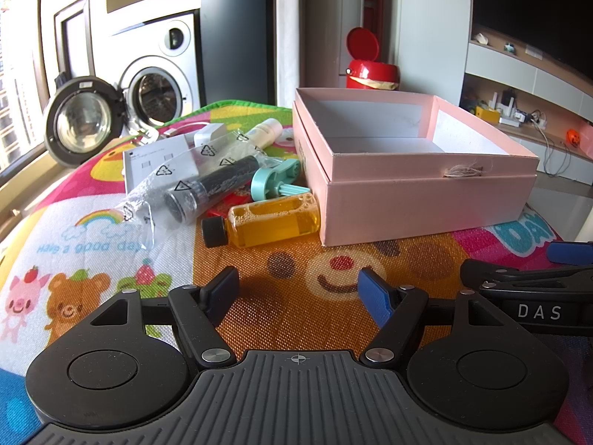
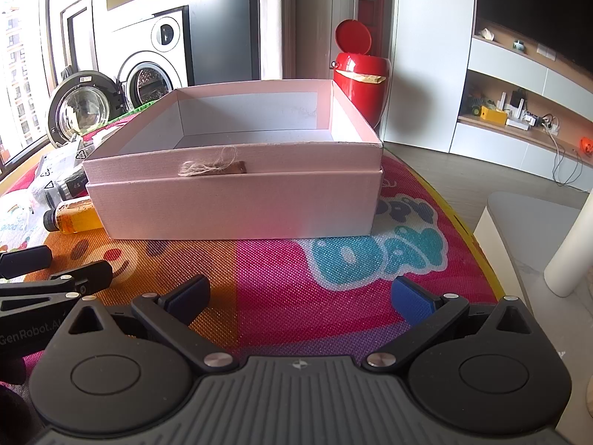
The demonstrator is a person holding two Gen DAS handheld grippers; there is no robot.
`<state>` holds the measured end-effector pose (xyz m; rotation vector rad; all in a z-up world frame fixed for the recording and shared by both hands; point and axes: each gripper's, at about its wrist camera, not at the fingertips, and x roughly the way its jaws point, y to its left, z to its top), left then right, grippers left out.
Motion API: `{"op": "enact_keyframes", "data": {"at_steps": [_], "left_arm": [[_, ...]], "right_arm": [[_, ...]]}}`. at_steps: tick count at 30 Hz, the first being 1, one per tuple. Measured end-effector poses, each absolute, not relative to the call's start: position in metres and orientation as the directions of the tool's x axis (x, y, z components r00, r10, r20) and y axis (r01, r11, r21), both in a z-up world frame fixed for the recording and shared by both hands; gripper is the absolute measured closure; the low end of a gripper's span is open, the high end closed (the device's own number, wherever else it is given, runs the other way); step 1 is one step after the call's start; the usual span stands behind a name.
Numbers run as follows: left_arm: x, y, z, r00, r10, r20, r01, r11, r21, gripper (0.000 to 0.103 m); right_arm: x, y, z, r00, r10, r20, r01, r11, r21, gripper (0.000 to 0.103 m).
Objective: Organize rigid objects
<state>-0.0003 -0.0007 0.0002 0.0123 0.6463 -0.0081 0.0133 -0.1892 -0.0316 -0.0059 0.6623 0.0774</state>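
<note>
Pink box [image 1: 426,200]: empty, lid off, on cartoon mat [image 1: 111,244].
Amber bottle [image 1: 267,222]: touching box's left, partly hidden in right view.
Left gripper [image 1: 298,287]: fingers apart, empty.
Right gripper [image 2: 300,298]: fingers apart, empty.

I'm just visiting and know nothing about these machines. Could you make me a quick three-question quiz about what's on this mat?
1. True or false: the pink box already holds items.
2. Which lies nearest the box: A) the amber bottle, B) the bagged black cylinder, C) the white bottle?
3. Fill in: the left claw and right claw both stand ____.

Key: 1 false; 2 A; 3 open.
</note>
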Motion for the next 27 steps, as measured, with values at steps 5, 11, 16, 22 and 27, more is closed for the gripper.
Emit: {"op": "enact_keyframes", "data": {"at_steps": [5,11,16,22,27], "left_arm": [[-0.0016,-0.0018,0.0022,0.798,-0.003,-0.602,0.011,1.000,0.010,0.027],[0.0040,0.0015,-0.0006,0.798,-0.003,-0.603,0.011,1.000,0.011,0.027],[0.0040,0.0016,-0.0006,0.798,-0.003,-0.603,0.012,1.000,0.011,0.027],[0.0024,-0.0007,-0.0010,0.798,-0.001,-0.602,0.012,1.000,0.013,0.027],[0.0018,-0.0010,-0.0003,0.798,-0.001,-0.602,0.012,1.000,0.014,0.027]], "right_arm": [[0.0122,-0.1894,-0.0312,0.786,0.070,-0.615,-0.074,0.997,0.020,0.000],[0.0132,-0.1894,-0.0323,0.785,0.071,-0.615,-0.074,0.997,0.022,0.000],[0.0130,-0.1892,-0.0332,0.785,0.071,-0.615,-0.074,0.997,0.021,0.000],[0.0129,-0.1888,-0.0317,0.785,0.072,-0.615,-0.074,0.997,0.022,0.000],[0.0144,-0.1904,-0.0306,0.785,0.076,-0.615,-0.074,0.997,0.029,0.000]]}}
